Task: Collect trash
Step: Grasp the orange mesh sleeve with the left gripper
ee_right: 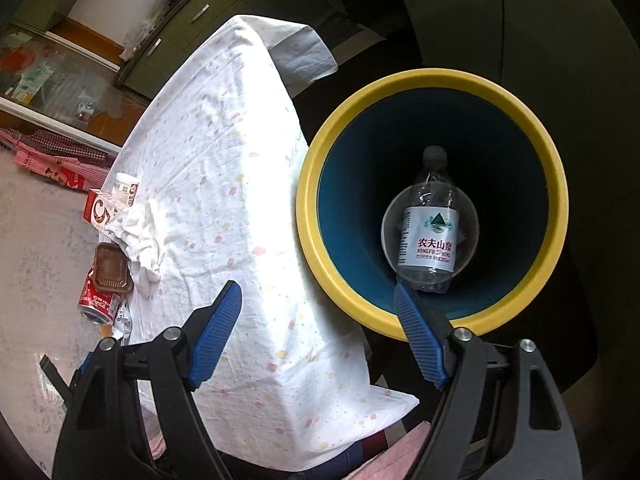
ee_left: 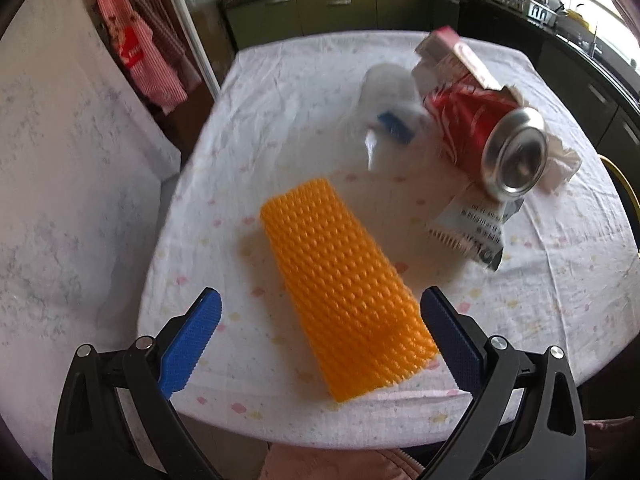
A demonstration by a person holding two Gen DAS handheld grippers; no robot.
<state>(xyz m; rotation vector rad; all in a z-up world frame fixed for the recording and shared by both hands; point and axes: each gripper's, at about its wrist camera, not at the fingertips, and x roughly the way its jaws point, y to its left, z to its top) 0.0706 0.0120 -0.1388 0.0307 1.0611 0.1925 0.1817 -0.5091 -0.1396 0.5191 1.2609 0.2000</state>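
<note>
Left gripper [ee_left: 320, 320]: black frame, blue ribbed pads, jaws standing wide apart and gripping nothing; angled down over the near edge of the table [ee_left: 280, 80]. Between the two pads, not pressed by either, lies the orange foam net sleeve [ee_left: 344, 284], flat on the cloth, its long axis running away from the camera and its near end close beside the right-hand pad.

Right gripper [ee_right: 318, 320]: same make, jaws released and empty, pointing down past the table corner toward the trash bin [ee_right: 320, 160].

Trash bin: yellow rim, dark blue inner wall, standing on the floor just beside the table's draped corner. Contents: one clear plastic water bottle [ee_right: 430, 224] with a white label in Chinese script, cap pointing away, lying in or on a white bowl-like container [ee_right: 390, 236] at the bottom.

Table: covered by a white cloth with small pastel spots.

Remaining trash on the table, far right of the left wrist view, grouped closely:
- crushed red cola can [ee_left: 492, 140], silver base toward the camera;
- red and white carton [ee_left: 452, 60] behind it;
- torn printed wrapper [ee_left: 472, 228] in front of and under the can;
- crumpled white tissue [ee_left: 560, 164] to its right;
- blurred clear cup or bag with a blue mark [ee_left: 392, 116] to its left.
</note>
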